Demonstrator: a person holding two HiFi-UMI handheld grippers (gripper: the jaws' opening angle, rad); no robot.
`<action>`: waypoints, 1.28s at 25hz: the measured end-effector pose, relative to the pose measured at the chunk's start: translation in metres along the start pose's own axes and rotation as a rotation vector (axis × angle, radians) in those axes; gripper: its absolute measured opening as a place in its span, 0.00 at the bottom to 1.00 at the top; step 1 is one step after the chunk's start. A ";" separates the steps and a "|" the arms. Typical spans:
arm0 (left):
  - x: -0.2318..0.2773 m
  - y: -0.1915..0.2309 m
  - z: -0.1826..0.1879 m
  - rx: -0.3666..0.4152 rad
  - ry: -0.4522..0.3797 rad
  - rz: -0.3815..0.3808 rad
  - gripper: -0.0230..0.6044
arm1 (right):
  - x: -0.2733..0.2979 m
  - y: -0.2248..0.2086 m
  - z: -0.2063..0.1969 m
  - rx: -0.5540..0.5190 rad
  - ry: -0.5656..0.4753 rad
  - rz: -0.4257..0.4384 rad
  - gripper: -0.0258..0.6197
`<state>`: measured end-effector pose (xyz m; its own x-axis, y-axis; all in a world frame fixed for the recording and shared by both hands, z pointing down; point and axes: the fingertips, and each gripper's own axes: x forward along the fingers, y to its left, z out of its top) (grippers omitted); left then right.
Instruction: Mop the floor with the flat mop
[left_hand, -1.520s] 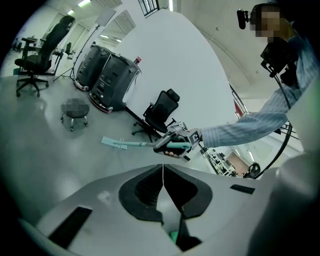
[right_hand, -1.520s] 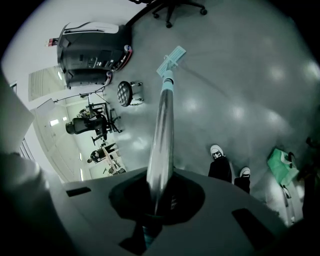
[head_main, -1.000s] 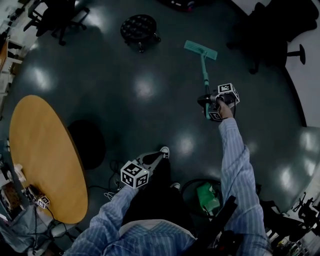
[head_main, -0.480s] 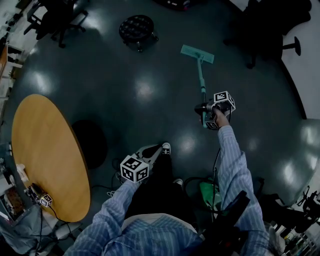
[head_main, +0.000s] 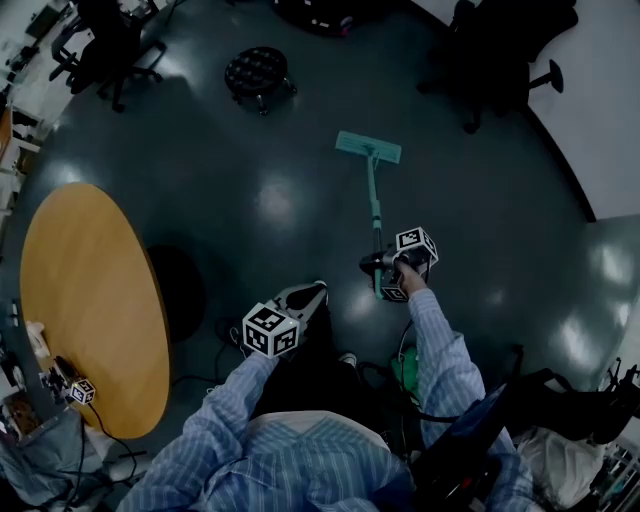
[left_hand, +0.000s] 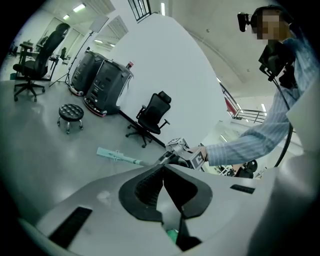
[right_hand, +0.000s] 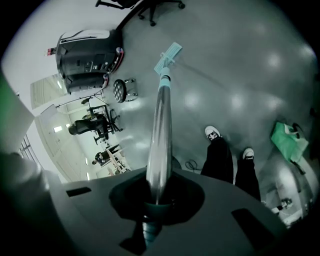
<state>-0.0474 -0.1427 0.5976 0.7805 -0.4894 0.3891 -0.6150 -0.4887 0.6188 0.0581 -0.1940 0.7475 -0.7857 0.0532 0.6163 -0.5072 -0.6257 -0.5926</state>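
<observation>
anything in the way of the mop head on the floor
Nothing right in front. The mop head lies on bare floor, with the right tool shut on the handle. A round stool stands farther ahead to the left and an office chair to the right, both apart from it.

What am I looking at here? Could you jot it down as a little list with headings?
Place: glossy dark floor, wooden round table at left
Tool: flat mop, head resting on the floor
Right claw: shut on the mop handle
Left claw: shut, holding nothing
</observation>
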 end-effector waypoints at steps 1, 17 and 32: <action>-0.002 -0.010 -0.004 0.006 -0.003 -0.007 0.05 | -0.002 -0.013 -0.016 0.017 0.006 0.015 0.08; -0.067 -0.158 -0.117 0.075 -0.057 -0.062 0.05 | -0.046 -0.200 -0.264 0.023 0.064 0.034 0.08; -0.122 -0.228 -0.201 0.049 -0.153 -0.038 0.05 | -0.107 -0.350 -0.423 -0.014 0.104 -0.025 0.08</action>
<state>0.0201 0.1735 0.5465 0.7793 -0.5724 0.2550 -0.5929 -0.5418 0.5958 0.1702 0.3482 0.6699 -0.8046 0.1495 0.5746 -0.5317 -0.6122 -0.5852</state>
